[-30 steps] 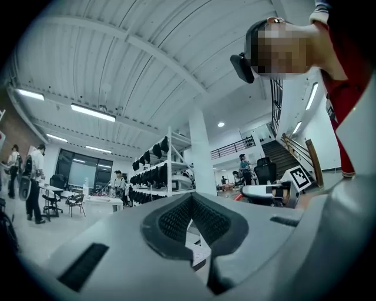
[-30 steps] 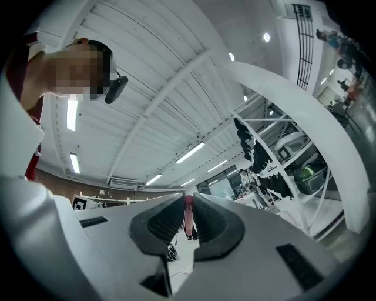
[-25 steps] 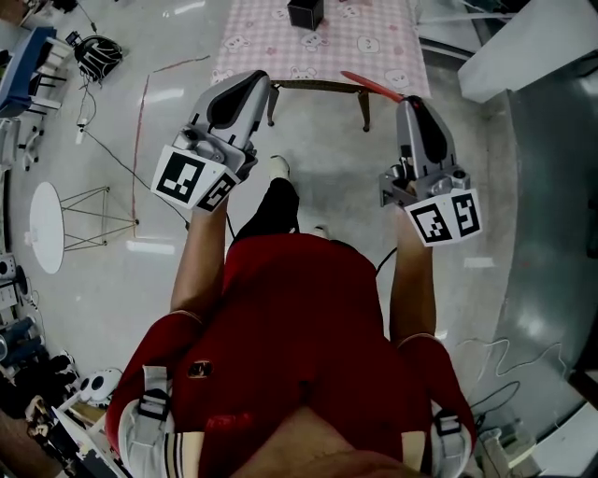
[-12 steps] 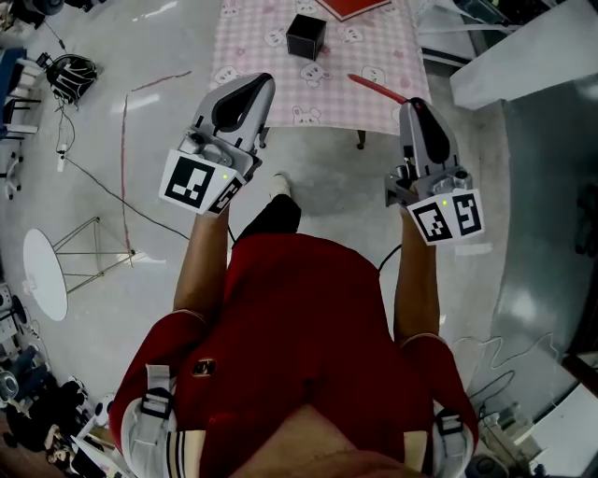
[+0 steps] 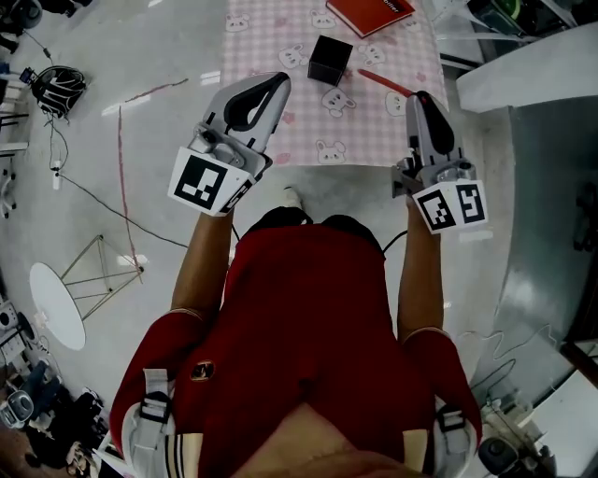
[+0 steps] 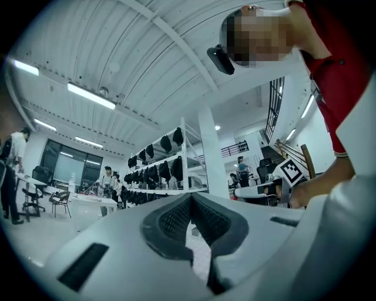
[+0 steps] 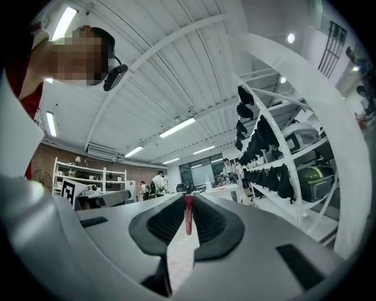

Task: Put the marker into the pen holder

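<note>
A red marker (image 5: 383,82) sticks out to the left of my right gripper (image 5: 420,99), which is shut on it above the right part of the pink checked table (image 5: 280,140). In the right gripper view the marker (image 7: 188,216) stands upright between the pads of the right gripper (image 7: 188,199). The black square pen holder (image 5: 330,59) stands on the cloth, to the left of the marker's free end and beyond it. My left gripper (image 5: 277,84) hovers over the table's near left part. In the left gripper view the left gripper (image 6: 191,197) is shut and holds nothing.
A red notebook (image 5: 371,13) lies at the table's far edge. A white bench (image 5: 523,65) runs along the right. Cables (image 5: 112,187) and a white round stool (image 5: 56,303) are on the floor to the left. Both gripper views point up at the ceiling and shelving.
The person has stepped toward the table, so it sits nearer and lower in view. Both grippers now reach over its near edge. The right one still holds the marker.
</note>
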Demonstrator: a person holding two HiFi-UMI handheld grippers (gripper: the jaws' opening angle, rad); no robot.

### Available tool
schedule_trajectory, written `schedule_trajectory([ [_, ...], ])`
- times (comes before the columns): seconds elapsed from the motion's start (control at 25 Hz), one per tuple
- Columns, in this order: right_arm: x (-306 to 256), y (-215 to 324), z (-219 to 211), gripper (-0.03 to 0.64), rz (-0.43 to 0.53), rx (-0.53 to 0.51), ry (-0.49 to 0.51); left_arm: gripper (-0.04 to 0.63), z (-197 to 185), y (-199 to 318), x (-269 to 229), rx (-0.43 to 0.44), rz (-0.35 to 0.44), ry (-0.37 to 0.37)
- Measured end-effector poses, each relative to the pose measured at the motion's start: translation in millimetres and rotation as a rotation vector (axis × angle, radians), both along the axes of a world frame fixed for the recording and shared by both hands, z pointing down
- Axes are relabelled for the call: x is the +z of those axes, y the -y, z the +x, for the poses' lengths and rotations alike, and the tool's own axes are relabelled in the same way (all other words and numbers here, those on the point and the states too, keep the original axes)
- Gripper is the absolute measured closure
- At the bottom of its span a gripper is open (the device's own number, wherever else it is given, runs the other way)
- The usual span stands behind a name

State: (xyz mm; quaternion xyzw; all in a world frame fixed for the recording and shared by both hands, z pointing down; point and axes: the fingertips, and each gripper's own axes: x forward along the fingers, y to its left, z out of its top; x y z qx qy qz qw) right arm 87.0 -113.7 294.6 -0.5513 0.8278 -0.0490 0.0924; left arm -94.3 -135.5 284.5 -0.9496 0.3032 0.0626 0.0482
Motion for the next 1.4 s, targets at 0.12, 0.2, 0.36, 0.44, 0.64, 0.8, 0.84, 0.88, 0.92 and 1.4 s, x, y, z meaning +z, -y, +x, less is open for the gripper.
schedule_trajectory([
  [0.12, 13, 23, -7, 0.574, -0.027, 0.0, -0.031, 0.588, -6, 22, 11, -0.005, -0.018, -0.013],
  [0.2, 21, 37, -10, 0.574, -0.042, -0.005, -0.058, 0.588, -9, 32, 14, -0.009, -0.023, -0.026],
  [0.36, 38, 68, -13, 0.574, -0.068, -0.022, -0.105, 0.588, -11, 49, 21, -0.027, -0.04, -0.023],
  [0.44, 48, 83, -13, 0.574, -0.084, -0.039, -0.122, 0.589, -11, 55, 21, -0.045, -0.038, -0.03],
  [0.64, 75, 114, -10, 0.574, -0.137, -0.087, -0.149, 0.588, -3, 66, 27, -0.083, -0.067, -0.04],
  [0.8, 96, 141, -9, 0.574, -0.183, -0.136, -0.163, 0.588, 3, 75, 26, -0.122, -0.075, -0.035],
  [0.84, 100, 146, -8, 0.574, -0.191, -0.143, -0.166, 0.588, 5, 78, 25, -0.13, -0.074, -0.036],
  [0.88, 104, 150, -7, 0.574, -0.199, -0.153, -0.172, 0.588, 6, 80, 24, -0.139, -0.074, -0.038],
  [0.92, 110, 155, -7, 0.574, -0.206, -0.165, -0.18, 0.588, 8, 82, 24, -0.15, -0.074, -0.038],
  [1.4, 183, 204, 1, 0.574, -0.303, -0.278, -0.231, 0.588, 28, 114, 44, -0.258, -0.109, 0.01],
])
